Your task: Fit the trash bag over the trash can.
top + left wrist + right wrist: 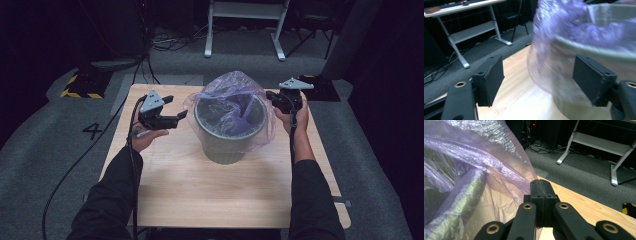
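Right hand-held gripper (541, 195) pinches the purple bag (235, 92) at the bin's (227, 145) far-right rim; left hand-held gripper (539, 80), jaws wide, faces its left side.

Crinkled glossy plastic bag (235, 95), matt bin (225, 142), wooden table (190, 185).

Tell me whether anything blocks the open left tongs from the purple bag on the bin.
Nothing visible does. The left tongs are open beside the bin, with the purple bag directly between the jaws.

Dim room, table (200, 185) lit from above; purple bag (564, 32) motion-blurred in left gripper view.
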Demonstrator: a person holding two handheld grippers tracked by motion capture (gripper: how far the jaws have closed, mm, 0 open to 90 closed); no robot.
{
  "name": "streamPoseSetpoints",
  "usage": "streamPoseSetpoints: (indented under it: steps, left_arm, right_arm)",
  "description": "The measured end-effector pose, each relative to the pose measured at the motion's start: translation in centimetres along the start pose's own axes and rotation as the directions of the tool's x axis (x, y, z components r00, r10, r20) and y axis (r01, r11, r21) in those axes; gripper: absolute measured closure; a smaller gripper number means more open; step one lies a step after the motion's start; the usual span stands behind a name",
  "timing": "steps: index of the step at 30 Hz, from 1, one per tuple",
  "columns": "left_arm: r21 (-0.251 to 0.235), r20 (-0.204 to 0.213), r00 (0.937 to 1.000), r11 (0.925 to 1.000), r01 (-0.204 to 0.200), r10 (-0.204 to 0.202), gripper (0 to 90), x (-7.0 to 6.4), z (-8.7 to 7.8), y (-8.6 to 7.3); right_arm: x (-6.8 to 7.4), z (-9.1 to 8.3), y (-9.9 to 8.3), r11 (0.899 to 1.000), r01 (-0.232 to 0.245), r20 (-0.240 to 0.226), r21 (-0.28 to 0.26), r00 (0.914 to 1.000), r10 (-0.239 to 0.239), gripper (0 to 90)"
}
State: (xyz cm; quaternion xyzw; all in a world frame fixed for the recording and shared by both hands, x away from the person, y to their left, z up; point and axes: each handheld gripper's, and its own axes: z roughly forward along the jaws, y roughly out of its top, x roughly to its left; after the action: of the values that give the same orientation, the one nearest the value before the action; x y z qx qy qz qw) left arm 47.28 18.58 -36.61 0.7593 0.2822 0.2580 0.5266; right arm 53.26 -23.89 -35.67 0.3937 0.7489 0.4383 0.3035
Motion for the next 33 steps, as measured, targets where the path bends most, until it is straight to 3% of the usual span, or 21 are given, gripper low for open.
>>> streamPoseSetpoints:
  steps: [6,9,13,14,18,20,22,24,30,33]
  left_arm:
    - [0.045,0.004,1.0,0.999,0.007,-0.007,23.2,0.7,3.0,1.8]
    - [0.05,0.004,0.9997,0.9985,0.023,-0.023,28.0,1.1,4.0,2.4]
    - [0.066,0.04,0.9979,0.9967,0.047,-0.05,47.6,1.7,5.4,3.2]
    - [0.078,0.03,0.9986,0.9961,0.041,-0.043,53.2,1.7,5.6,3.3]
    - [0.101,0.024,0.9988,0.9941,0.04,-0.043,85.5,1.9,7.0,3.1]
    - [0.121,0.029,0.9982,0.9915,0.048,-0.052,89.6,1.8,7.7,2.9]
    - [0.167,0.012,0.9991,0.9853,0.038,-0.04,89.8,1.6,8.5,2.6]
    - [0.222,0.006,0.9991,0.9742,0.038,-0.041,89.9,1.4,9.5,2.1]
    - [0.307,0.044,0.9971,0.9506,0.046,-0.062,89.9,0.6,11.5,0.6]
    - [0.345,0.061,0.994,0.9365,0.065,-0.091,89.9,0.4,12.3,0.0]
  right_arm:
    - [0.1,-0.2,-0.1,1.0,0.005,-0.01,-0.003,0.9999,-0.005,90.0]
    - [0.2,-0.1,-0.4,1.0,0.002,-0.014,-0.003,0.9999,-0.002,89.6]
    - [0.1,0.0,-0.6,1.0,-0.004,-0.021,-0.007,0.9998,0.003,89.6]
    - [0.1,0.0,-0.7,1.0,-0.005,-0.023,-0.005,0.9997,0.005,89.5]
    - [0.1,0.2,-0.9,1.0,-0.009,-0.021,-0.001,0.9997,0.009,89.7]
    - [0.1,0.5,-1.1,1.0,-0.012,-0.026,0.001,0.9996,0.012,90.0]
    - [0.2,0.7,-1.3,1.0,-0.002,-0.009,0.014,1.0,0.002,90.0]
    - [0.2,1.0,-1.7,1.0,-0.008,0.0,0.015,1.0,0.008,90.0]
    - [0.7,2.4,-3.0,0.998,-0.012,-0.025,0.056,0.9996,0.014,90.0]
    - [0.8,2.9,-3.4,0.997,-0.039,-0.042,0.072,0.9982,0.042,90.0]
